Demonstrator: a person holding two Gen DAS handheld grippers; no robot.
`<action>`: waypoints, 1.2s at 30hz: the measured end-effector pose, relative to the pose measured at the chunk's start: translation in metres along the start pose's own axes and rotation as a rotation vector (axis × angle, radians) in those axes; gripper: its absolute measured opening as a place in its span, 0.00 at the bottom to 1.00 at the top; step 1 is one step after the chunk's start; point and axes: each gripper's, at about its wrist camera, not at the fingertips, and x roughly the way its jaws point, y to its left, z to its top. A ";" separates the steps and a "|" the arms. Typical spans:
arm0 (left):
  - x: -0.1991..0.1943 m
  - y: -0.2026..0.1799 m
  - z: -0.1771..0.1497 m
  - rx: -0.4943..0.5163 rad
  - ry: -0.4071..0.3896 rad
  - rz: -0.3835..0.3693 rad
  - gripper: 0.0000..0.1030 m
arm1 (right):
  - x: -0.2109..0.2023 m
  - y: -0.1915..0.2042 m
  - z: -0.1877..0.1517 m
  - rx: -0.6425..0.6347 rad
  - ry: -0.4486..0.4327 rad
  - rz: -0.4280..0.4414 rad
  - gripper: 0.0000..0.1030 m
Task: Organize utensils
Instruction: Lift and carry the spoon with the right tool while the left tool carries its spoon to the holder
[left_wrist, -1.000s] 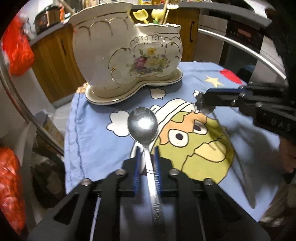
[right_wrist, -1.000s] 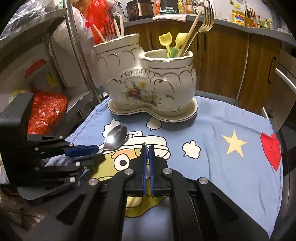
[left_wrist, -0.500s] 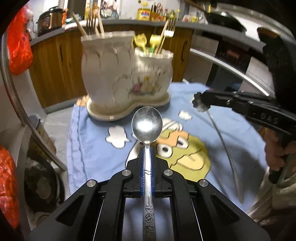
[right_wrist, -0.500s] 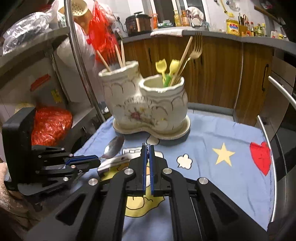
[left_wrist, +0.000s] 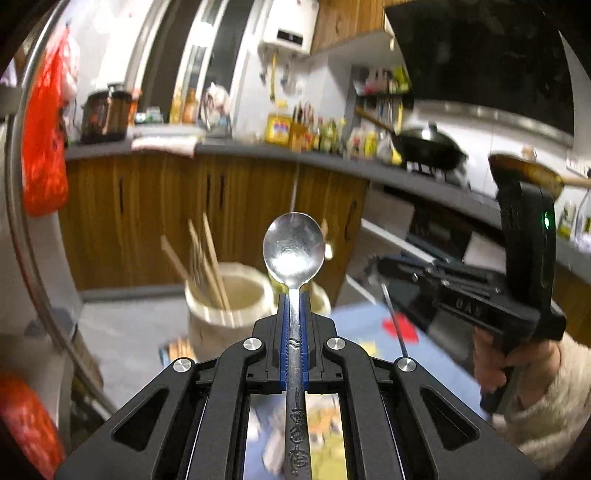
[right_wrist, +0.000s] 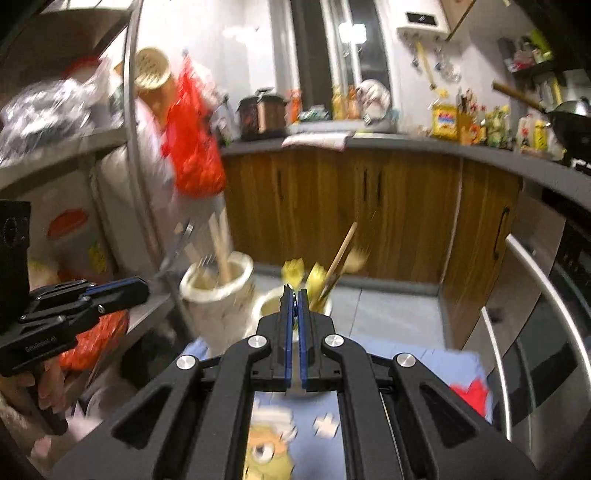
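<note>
The left claw (left_wrist: 294, 295) is clenched on a metal spoon (left_wrist: 294, 251), with the blue pads gripping the neck of the handle just below the bowl. The bowl stands out in front of the fingers and faces up, and the long handle runs back between the claw's arms. The spoon hangs in the air above the desk with the blue cartoon cloth (right_wrist: 424, 363), and the ceramic utensil holder (left_wrist: 236, 295) is below and beyond it.

The right claw (right_wrist: 294, 295) is clenched too. In the left wrist view a thin metal rod (left_wrist: 394, 325) hangs down from its tip, probably the handle of a fork or similar, but the picture is too blurred to name it.

The holder has two cups: the taller one (right_wrist: 218, 284) holds wooden chopsticks (left_wrist: 207, 266), the lower one (right_wrist: 269, 306) holds yellow plastic pieces and a wooden handle.

The spoon is stiff, light and smooth, so it can slip or swing between the pads if the grip is loose. The hold near the bowl leaves the long handle end free to go into a cup first. The holder looks like glazed ceramic, heavy but fragile, so the metal should go in gently and not knock the rim
</note>
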 end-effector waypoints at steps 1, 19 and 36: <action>0.004 0.003 0.006 -0.006 -0.015 0.001 0.05 | 0.002 -0.002 0.006 0.008 -0.016 -0.013 0.02; 0.081 0.030 0.051 -0.009 -0.206 0.091 0.05 | 0.072 -0.030 0.059 0.054 -0.225 -0.322 0.02; 0.102 0.031 0.020 0.046 -0.203 0.178 0.05 | 0.095 -0.017 0.021 -0.062 -0.306 -0.399 0.02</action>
